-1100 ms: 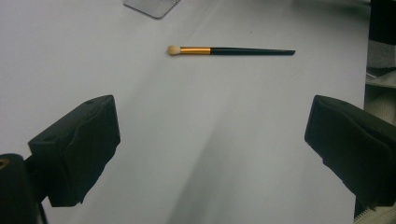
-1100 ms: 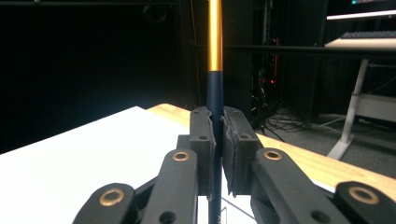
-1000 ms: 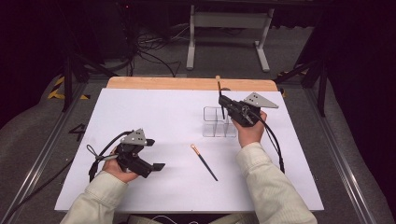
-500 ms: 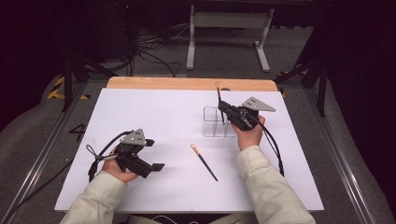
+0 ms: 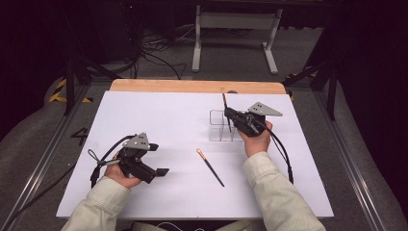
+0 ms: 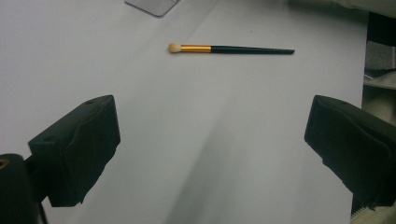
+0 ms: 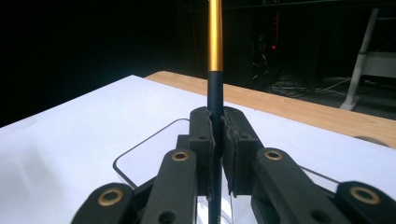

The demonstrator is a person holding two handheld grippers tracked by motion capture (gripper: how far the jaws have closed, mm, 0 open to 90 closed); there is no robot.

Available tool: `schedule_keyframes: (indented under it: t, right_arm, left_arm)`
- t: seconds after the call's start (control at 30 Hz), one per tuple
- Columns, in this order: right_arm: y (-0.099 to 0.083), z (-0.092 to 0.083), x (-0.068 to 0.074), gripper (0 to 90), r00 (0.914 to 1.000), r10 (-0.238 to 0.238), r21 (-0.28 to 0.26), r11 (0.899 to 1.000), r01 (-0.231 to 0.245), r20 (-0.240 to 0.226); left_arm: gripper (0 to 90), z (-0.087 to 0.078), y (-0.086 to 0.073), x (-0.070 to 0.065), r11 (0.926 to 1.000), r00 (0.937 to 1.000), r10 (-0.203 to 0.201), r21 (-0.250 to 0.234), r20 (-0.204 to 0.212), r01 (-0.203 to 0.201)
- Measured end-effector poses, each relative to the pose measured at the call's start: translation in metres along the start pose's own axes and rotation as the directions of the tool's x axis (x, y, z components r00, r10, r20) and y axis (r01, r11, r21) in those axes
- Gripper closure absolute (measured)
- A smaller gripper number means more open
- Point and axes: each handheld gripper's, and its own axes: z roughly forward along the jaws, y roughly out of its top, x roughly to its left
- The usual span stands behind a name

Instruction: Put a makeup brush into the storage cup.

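Observation:
My right gripper [image 5: 230, 115] is shut on a black makeup brush [image 7: 215, 56] with a gold ferrule, held upright over a clear plastic organizer [image 5: 217, 126]; the brush [image 5: 225, 107] sticks up above the jaws. In the right gripper view the jaws press on the brush's handle, with the organizer's rim [image 7: 140, 147] below them. A second brush [image 5: 210, 167] with a pale tip lies flat on the white table sheet [image 5: 159, 115] in the middle. My left gripper [image 5: 161, 172] rests low at the left, open and holding nothing; its view looks toward that lying brush [image 6: 229, 48].
The white sheet covers a wooden table whose far edge [image 5: 192, 85] shows bare. Cables trail from both grippers. Beyond the table stand a metal frame [image 5: 233, 29] and floor cables. The person's right sleeve [image 6: 380, 56] borders the left gripper view.
The right gripper with its brush has shifted slightly over the organizer. The left gripper and the lying brush have not moved.

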Motion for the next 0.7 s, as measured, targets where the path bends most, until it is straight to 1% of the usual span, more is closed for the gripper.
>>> schedule_keyframes:
  t: [0.07,0.13,0.17,0.2,0.27,0.33,0.37,0.4,0.43,0.5,0.53,0.57,0.63,0.67,0.7]
  right_arm:
    - [-0.001,-0.001,0.000,81.7,1.0000,0.004,-0.004,1.000,-0.004,-0.003]
    - [-0.001,-0.003,-0.001,69.1,0.9999,0.013,-0.011,1.000,-0.013,-0.002]
    - [-0.001,-0.003,-0.001,69.1,0.9999,0.013,-0.011,1.000,-0.013,-0.002]
    - [-0.001,-0.007,-0.002,59.7,0.9994,0.034,-0.024,0.999,-0.034,-0.004]
    - [0.001,-0.011,-0.001,51.5,0.9991,0.042,-0.029,0.999,-0.042,-0.010]
    - [0.004,-0.016,-0.001,47.0,0.9994,0.033,-0.042,0.999,-0.034,-0.013]
    - [0.004,-0.016,-0.001,47.0,0.9994,0.033,-0.042,0.999,-0.034,-0.013]
    - [0.008,-0.023,0.001,41.1,0.9998,0.017,-0.051,0.999,-0.017,-0.012]
    - [0.010,-0.026,0.003,34.6,0.9999,0.010,-0.055,0.998,-0.011,-0.011]
    - [0.014,-0.032,0.006,22.3,0.9999,0.012,-0.059,0.998,-0.011,0.008]
    - [0.015,-0.034,0.007,18.4,0.9999,0.013,-0.060,0.998,-0.012,0.010]
    - [0.017,-0.038,0.008,12.3,0.9997,0.019,-0.064,0.998,-0.018,0.014]
    - [0.020,-0.043,0.011,7.2,0.9996,0.021,-0.060,0.998,-0.019,0.020]
    - [0.021,-0.046,0.012,4.9,0.9996,0.015,-0.058,0.998,-0.014,0.022]
    - [0.023,-0.049,0.013,2.7,0.9997,0.010,-0.058,0.998,-0.009,0.022]
  left_arm:
    - [4.0,-0.001,-0.001,0.001,1.0000,1.0000,-0.001,-0.003,-0.002,0.001]
    - [4.0,-0.002,-0.003,0.002,1.0000,1.0000,-0.004,-0.003,0.001,0.004]
    - [3.9,-0.002,-0.003,0.002,1.0000,1.0000,-0.004,-0.003,0.001,0.004]
    - [3.8,-0.003,-0.005,0.003,1.0000,1.0000,-0.008,-0.005,-0.001,0.008]
    - [3.8,-0.004,-0.006,0.005,0.9999,0.9999,-0.012,-0.008,-0.001,0.012]
    - [3.8,-0.006,-0.008,0.006,0.9998,0.9999,-0.016,-0.014,-0.003,0.016]
    - [3.8,-0.006,-0.008,0.006,0.9998,0.9999,-0.016,-0.014,-0.003,0.016]
    - [3.8,-0.007,-0.009,0.007,0.9996,0.9998,-0.021,-0.018,-0.004,0.021]
    - [3.8,-0.008,-0.009,0.008,0.9996,0.9998,-0.021,-0.020,-0.003,0.021]
    - [3.8,-0.009,-0.010,0.008,0.9996,0.9998,-0.020,-0.017,-0.007,0.020]
    - [3.8,-0.009,-0.011,0.009,0.9995,0.9997,-0.024,-0.018,-0.006,0.024]
    - [3.8,-0.010,-0.012,0.009,0.9995,0.9997,-0.023,-0.020,-0.008,0.023]
    - [3.8,-0.012,-0.014,0.011,0.9993,0.9994,-0.032,-0.021,-0.012,0.032]
    - [3.8,-0.012,-0.015,0.012,0.9994,0.9995,-0.029,-0.020,-0.013,0.029]
    - [3.8,-0.013,-0.016,0.012,0.9991,0.9993,-0.036,-0.021,-0.013,0.035]
